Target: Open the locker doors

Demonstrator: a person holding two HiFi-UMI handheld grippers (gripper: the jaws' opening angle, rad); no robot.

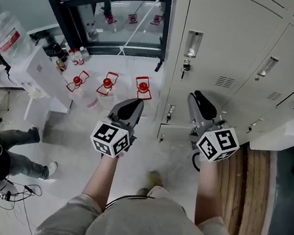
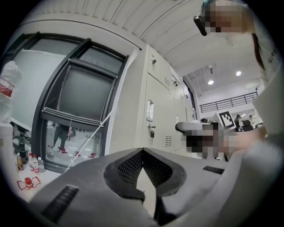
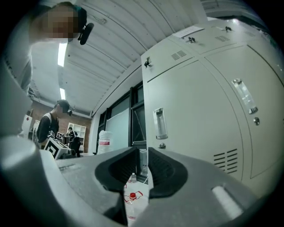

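Task not begun, by appearances: the locker doors (image 1: 233, 45), at 1 o'clock in the head view, all appear shut. The left gripper (image 1: 136, 106) has its jaws together, empty. The right gripper (image 1: 196, 101) has its jaws slightly parted on nothing, with the nearest handle (image 1: 192, 43) at its 12 o'clock and apart from it. All opening remains.

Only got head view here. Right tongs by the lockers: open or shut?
Observer: The right tongs stand apart, with nothing between them.
Operator: And the left?
Observer: The left tongs have their tips together and are empty.
Operator: Is the right one on a handle?
Observer: No. The recessed handle sits ahead of it, untouched, and that locker door is closed.
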